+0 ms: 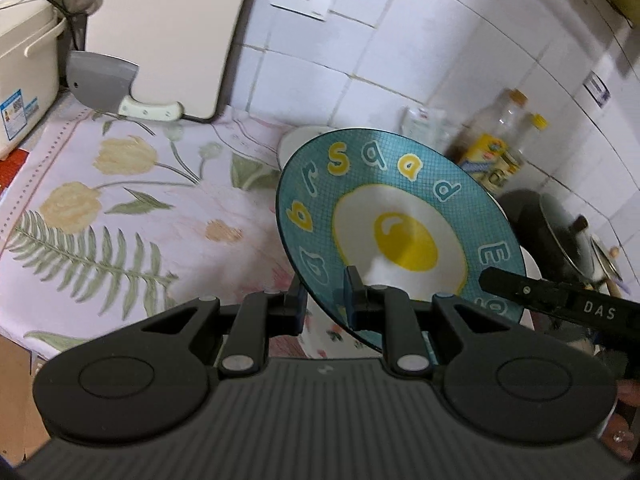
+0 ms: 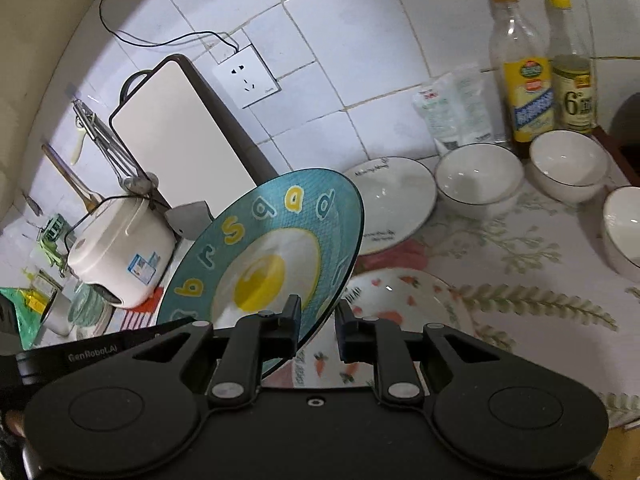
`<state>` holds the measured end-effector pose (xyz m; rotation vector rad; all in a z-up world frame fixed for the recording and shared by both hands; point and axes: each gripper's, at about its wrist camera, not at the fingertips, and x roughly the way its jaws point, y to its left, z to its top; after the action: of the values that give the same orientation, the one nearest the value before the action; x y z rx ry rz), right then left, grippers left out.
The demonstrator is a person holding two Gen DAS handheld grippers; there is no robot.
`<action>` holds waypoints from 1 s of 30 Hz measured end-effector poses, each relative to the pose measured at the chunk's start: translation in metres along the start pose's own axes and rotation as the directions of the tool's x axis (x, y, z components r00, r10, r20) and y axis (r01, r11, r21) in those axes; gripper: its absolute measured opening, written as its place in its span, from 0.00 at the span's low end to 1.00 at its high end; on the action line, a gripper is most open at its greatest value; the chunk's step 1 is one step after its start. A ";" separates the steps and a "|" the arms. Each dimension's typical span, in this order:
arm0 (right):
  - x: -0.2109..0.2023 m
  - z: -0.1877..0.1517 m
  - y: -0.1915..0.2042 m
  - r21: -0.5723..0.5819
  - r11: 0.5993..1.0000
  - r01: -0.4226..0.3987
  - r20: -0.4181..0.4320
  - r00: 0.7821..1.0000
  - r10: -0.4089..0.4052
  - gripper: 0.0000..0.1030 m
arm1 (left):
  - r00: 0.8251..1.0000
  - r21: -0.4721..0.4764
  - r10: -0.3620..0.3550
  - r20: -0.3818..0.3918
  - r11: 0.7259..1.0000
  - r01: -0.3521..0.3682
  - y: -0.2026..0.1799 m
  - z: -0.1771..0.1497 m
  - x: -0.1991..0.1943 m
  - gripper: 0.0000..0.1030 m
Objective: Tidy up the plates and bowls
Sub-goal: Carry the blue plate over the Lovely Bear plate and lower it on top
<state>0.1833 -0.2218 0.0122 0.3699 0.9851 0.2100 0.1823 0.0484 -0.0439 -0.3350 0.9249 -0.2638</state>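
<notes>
The left gripper (image 1: 326,300) stands at a narrow setting, with its two fingers clamped on the near rim of the blue egg plate (image 1: 400,208); one finger lies behind the rim and the other on the printed face. The right gripper (image 2: 318,322) is likewise nearly closed, with the opposite rim of the same plate between its fingers; the left finger lies against the face, and a thin sliver of background shows at the right finger. The blue egg plate is therefore carried by both grippers at once, tilted steeply, with the fried-egg print and the ring of letters facing the cameras, and held above the floral tablecloth (image 1: 120,200). In the right wrist view, the strawberry plate (image 2: 400,300) lies flat on the cloth directly beneath and beyond the held plate. Behind it lies the white lettered plate (image 2: 396,196), partly hidden by the blue rim. To the right of that plate stand the left bowl (image 2: 476,176), the middle bowl (image 2: 568,164) and the right bowl (image 2: 624,224), all white with a dark rim line and all upright. Against the tiled wall behind the bowls stand a white pouch (image 2: 456,112), a yellow-label bottle (image 2: 524,80) and a pale-label bottle (image 2: 572,80). At the far left of the counter, a cutting board (image 2: 180,128) leans on the wall below a wall socket (image 2: 246,78), with a rice cooker (image 2: 120,248) in front of it. The left wrist view shows a cleaver (image 1: 100,80) resting against the board and a lidded dark pot (image 1: 560,232) beyond the plate.
</notes>
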 end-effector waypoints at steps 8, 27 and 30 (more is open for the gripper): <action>-0.027 -0.024 -0.018 -0.004 0.999 0.043 -0.025 0.999 -0.043 0.23 | 0.999 0.032 -0.015 -0.051 0.999 0.016 -0.024 -0.024 0.005 0.17; -0.005 -0.057 -0.059 0.054 0.994 0.097 -0.153 0.984 -0.088 0.23 | 0.981 0.027 -0.012 -0.192 0.999 0.018 -0.023 -0.057 0.056 0.17; 0.003 -0.060 -0.064 0.055 0.992 0.113 -0.182 0.978 -0.101 0.23 | 0.973 0.008 -0.013 -0.232 1.000 0.015 -0.018 -0.059 0.066 0.17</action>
<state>0.1344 -0.2667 -0.0451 0.3613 1.1885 0.1150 0.1712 -0.0022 -0.1183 -0.3059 1.1515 -0.3251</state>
